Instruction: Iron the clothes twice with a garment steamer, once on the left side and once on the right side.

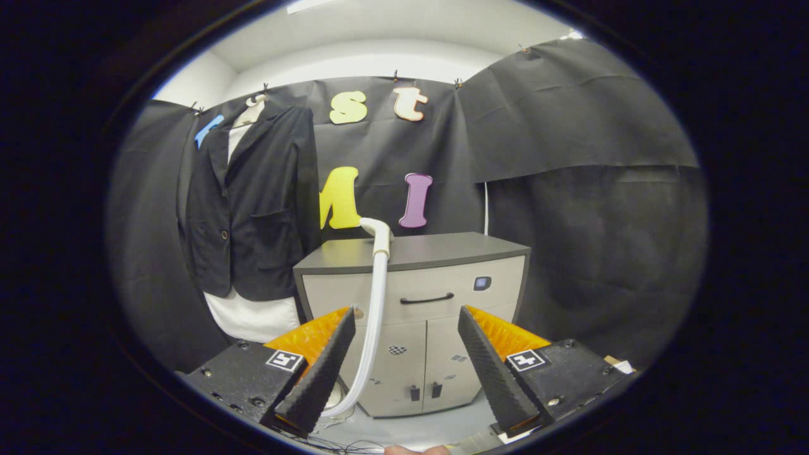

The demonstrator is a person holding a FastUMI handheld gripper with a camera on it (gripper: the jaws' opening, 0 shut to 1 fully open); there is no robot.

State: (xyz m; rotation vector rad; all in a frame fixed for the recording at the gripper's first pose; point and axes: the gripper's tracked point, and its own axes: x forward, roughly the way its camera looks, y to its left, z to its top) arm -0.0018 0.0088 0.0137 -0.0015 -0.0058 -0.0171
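Fingers of my gripper (404, 319) stand spread, holding nothing, so I judge the ironing is not begun. Beyond them is the cabinet (417, 316); the steamer hose (374, 316) hangs down its front from the top. Left of the cabinet hangs the dark jacket (249, 202), buttoned, over white cloth.

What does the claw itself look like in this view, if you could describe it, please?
The claw has two wedge-shaped fingers with finely ribbed inner faces, tapering toward the tips. Each sits on a flat block fixed with screws and carries a small square black-and-white marker.
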